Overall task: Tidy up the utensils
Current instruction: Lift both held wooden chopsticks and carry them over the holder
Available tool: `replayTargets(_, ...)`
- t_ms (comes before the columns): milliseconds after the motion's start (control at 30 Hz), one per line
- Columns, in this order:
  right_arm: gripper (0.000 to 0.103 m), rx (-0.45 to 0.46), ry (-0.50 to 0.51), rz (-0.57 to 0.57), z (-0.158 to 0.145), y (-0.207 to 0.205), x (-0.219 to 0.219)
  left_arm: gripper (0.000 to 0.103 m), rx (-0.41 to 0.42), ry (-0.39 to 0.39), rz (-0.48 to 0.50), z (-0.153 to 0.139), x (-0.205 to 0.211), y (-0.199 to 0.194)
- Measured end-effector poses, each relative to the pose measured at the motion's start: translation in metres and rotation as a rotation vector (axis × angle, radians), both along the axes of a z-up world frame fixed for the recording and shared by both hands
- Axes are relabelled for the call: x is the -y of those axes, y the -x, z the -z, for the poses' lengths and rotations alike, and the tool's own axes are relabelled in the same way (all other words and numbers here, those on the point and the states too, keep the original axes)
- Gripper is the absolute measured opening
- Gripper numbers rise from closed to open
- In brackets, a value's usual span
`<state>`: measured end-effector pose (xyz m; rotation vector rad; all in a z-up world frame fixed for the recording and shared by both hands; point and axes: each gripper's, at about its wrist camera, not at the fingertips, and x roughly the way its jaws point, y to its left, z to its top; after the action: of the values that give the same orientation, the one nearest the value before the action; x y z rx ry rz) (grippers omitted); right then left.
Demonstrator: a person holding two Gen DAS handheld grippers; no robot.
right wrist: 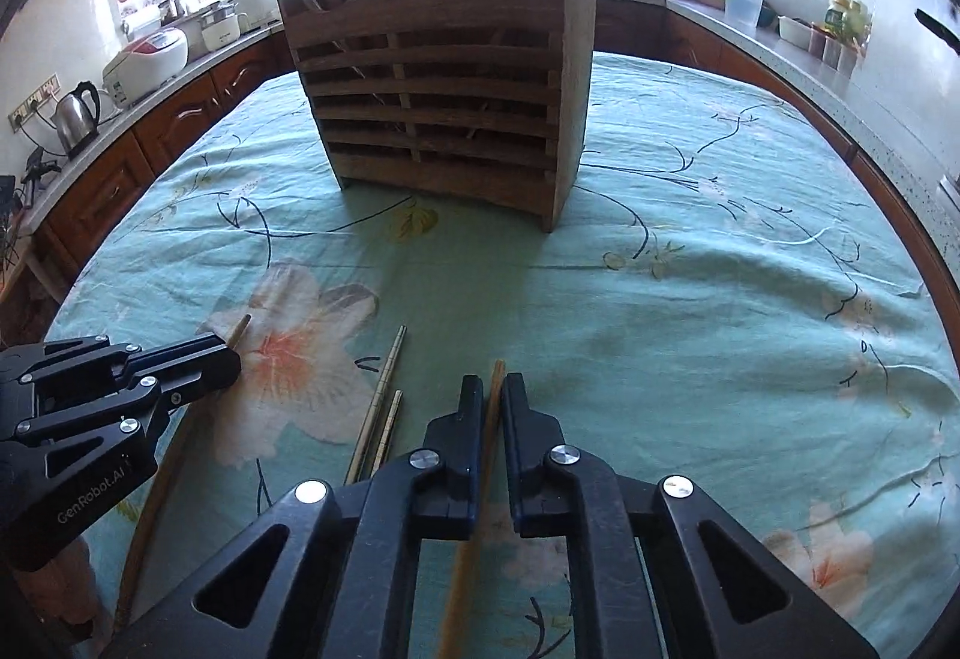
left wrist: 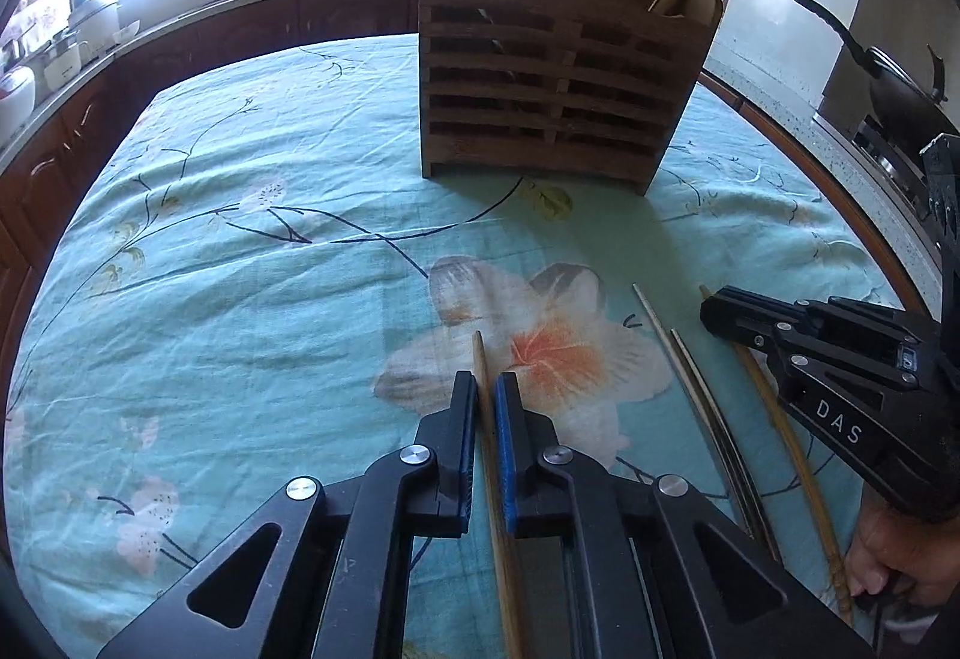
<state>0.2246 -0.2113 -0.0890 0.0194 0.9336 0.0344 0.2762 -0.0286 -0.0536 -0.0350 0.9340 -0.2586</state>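
A slatted wooden utensil holder (left wrist: 558, 77) (right wrist: 444, 119) stands upright at the far middle of the table, with chopsticks and utensils sticking out of its top. My left gripper (left wrist: 486, 383) is shut on a brown wooden chopstick (left wrist: 480, 353) low over the cloth; from the right wrist view it (right wrist: 231, 353) comes in at the left, that chopstick's tip (right wrist: 243, 323) poking past it. My right gripper (right wrist: 493, 383) is shut on a second brown chopstick (right wrist: 497, 368), and shows at the right (left wrist: 711, 308) of the left wrist view. Between the two grippers a pair of paler chopsticks (left wrist: 660, 329) (right wrist: 384, 389) lies on the cloth.
A teal flowered tablecloth (left wrist: 240, 239) (right wrist: 720, 299) covers the table. Kitchen counters ring it, with a wok on a stove (left wrist: 900, 89) at the right, a kettle (right wrist: 75, 113) and a rice cooker (right wrist: 150, 53) at the left. A person's hand (left wrist: 888, 569) holds the right gripper.
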Motion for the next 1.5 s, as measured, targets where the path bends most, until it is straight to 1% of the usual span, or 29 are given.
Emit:
replayTargets(100,0.005,-0.001,-0.056,0.012,-0.003,0.001,0.004,0.004,-0.018,0.052,0.000,-0.002,-0.007,0.002)
replayTargets(167,0.005,0.015,-0.083,0.018,-0.008,0.006,0.007,0.004,-0.019,0.079,-0.004,-0.005,-0.012,0.005)
replayTargets(300,0.005,0.069,-0.125,0.022,-0.030,0.020,0.011,0.004,0.007,0.123,-0.008,-0.022,-0.023,0.019)
replayTargets(600,0.005,0.239,-0.175,0.025,-0.095,0.053,0.018,0.004,0.145,0.214,-0.003,-0.082,-0.049,0.061)
replayTargets(733,0.005,0.322,-0.191,0.031,-0.124,0.066,0.023,0.004,0.213,0.243,-0.005,-0.108,-0.061,0.084)
replayTargets(933,0.005,0.430,-0.193,0.042,-0.159,0.080,0.027,0.004,0.298,0.278,0.001,-0.134,-0.075,0.108)
replayTargets(1033,0.005,0.456,-0.197,0.050,-0.167,0.081,0.029,0.004,0.323,0.285,0.002,-0.141,-0.078,0.115)
replayTargets(1167,0.005,0.463,-0.200,0.053,-0.168,0.079,0.029,0.004,0.334,0.287,-0.002,-0.143,-0.081,0.119)
replayTargets(1500,0.005,0.469,-0.204,0.051,-0.168,0.078,0.031,0.004,0.358,0.293,-0.017,-0.146,-0.083,0.110)
